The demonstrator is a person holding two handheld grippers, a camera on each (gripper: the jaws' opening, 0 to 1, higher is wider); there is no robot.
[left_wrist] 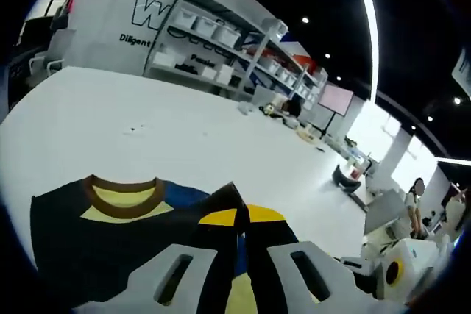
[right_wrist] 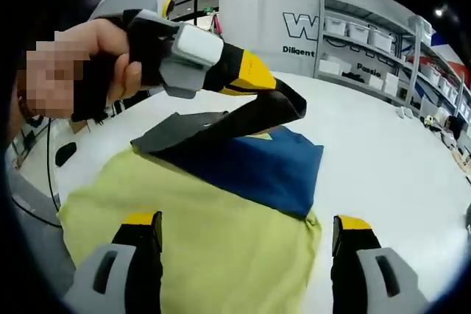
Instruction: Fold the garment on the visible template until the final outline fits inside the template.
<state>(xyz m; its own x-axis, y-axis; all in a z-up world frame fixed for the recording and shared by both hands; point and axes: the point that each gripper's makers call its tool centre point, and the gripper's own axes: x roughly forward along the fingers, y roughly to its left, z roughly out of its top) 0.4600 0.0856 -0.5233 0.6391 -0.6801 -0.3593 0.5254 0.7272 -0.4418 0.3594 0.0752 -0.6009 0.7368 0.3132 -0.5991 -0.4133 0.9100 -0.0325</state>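
My left gripper pinches the garment's dark fold, lifted ahead of my spread right gripper, while shelf bins beyond perhaps hold boxes.

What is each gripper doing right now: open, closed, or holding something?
Left gripper: jaws closed on a dark fold of the garment, lifting it.
Right gripper: jaws open, holding nothing, above the garment's yellow part.

Left gripper: grey body, yellow band, black jaws. Right gripper: grey slotted arms, black yellow-tipped jaws.
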